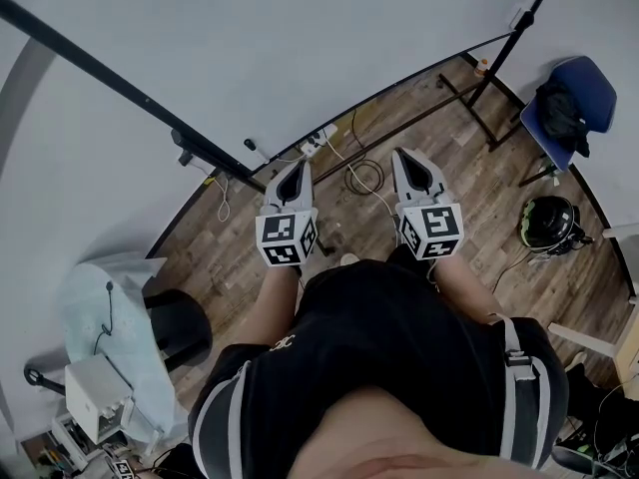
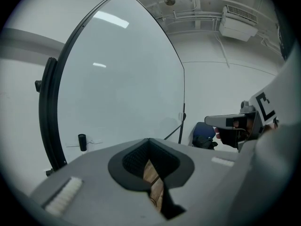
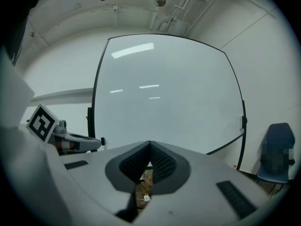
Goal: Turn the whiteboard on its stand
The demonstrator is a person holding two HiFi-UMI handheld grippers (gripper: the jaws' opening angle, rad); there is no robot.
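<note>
Holding the left claw (image 1: 294,172) and the right claw (image 1: 407,162) out ahead of the chest, side by side and apart. Both aimed toward 12 o'clock, marker cubes nearest the body. Bare forearms reaching forward from a black shirt (image 1: 389,347); hands hidden beneath the cubes.

Closed on the left, jaw tips pressed together, with nothing between them and only a sliver of floor showing below. Closed and empty on the right as well.

Facing the whiteboard (image 1: 300,58) at 12 o'clock, upright on its stand (image 1: 496,73). Black-framed and blank, filling much of the left gripper view (image 2: 122,79) and the right gripper view (image 3: 164,93). Touching neither face nor frame; clear air between claw tips and board.

Down on the wooden floor (image 1: 230,252), below the board's lower edge and ahead of the claws: a white power strip (image 1: 316,145) and loose coils of cable (image 1: 365,178). At 2 o'clock, a blue chair (image 1: 574,103) with a dark bundle on its seat, near the stand's foot. At 3 o'clock, a dark helmet (image 1: 549,224) on the floor. At 8 o'clock, a pale sheet (image 1: 90,307) draped over something low, and a white box (image 1: 95,397) just below it.
</note>
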